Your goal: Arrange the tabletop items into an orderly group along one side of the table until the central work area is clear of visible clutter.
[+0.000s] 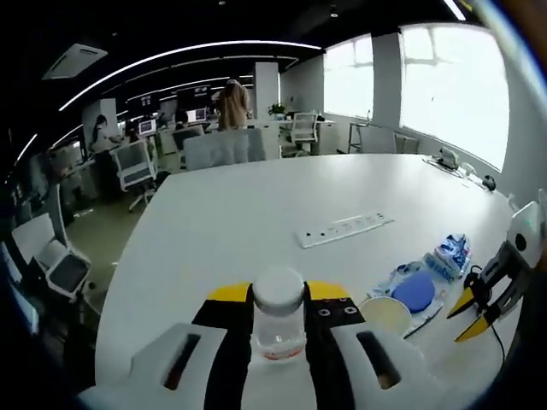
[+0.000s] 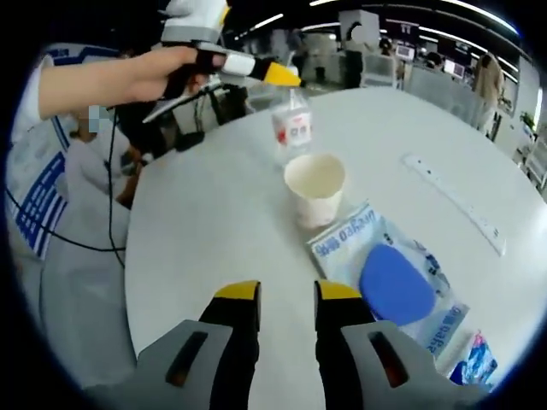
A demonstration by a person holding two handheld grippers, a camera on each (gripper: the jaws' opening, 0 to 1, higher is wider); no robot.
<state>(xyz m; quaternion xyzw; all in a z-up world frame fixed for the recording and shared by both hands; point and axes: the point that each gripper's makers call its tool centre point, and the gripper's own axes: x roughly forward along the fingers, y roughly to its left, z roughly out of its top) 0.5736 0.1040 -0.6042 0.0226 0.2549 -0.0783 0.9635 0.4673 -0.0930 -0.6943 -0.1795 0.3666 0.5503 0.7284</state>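
In the left gripper view the jar stands at lower centre on the table, with the cup just to its right, the packet touching the cup (further right), and the power strip above them.

The bench is showing a smooth, matt white top. The jar is looking like clear glossy plastic under a frosted white lid. The paper cup is appearing matt and cream. The wipes packet is gleaming as crinkled plastic film with a smooth blue lid. The power strip is looking like white hard plastic.
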